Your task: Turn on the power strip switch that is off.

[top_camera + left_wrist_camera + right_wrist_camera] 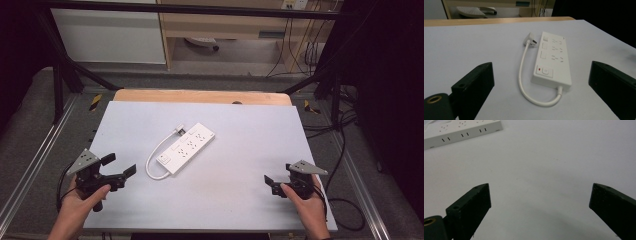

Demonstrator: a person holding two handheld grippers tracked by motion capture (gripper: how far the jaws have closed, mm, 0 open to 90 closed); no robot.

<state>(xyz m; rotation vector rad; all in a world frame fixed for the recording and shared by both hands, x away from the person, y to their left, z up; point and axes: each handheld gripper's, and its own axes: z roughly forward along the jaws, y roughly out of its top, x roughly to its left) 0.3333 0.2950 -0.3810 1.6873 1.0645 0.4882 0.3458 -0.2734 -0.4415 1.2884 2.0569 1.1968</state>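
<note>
A white power strip [186, 148] lies at an angle in the middle of the pale tabletop [250, 145]. Its short cord [152, 162] loops round to a plug [179, 131] resting beside its far end. My left gripper [119, 165] is at the near left corner, open and empty, pointing at the strip. In the left gripper view the strip [552, 58], its switch end nearest, lies ahead of the open left gripper [541, 75]. My right gripper [279, 174] is held at the near right, open and empty. In the right gripper view, the strip's side [461, 131] is far off at the top left.
A wooden strip [200, 96] borders the table's far edge. Black frame legs [60, 75] stand at both far corners, and cables [345, 125] trail on the floor to the right. A wooden shelf unit [225, 30] stands beyond.
</note>
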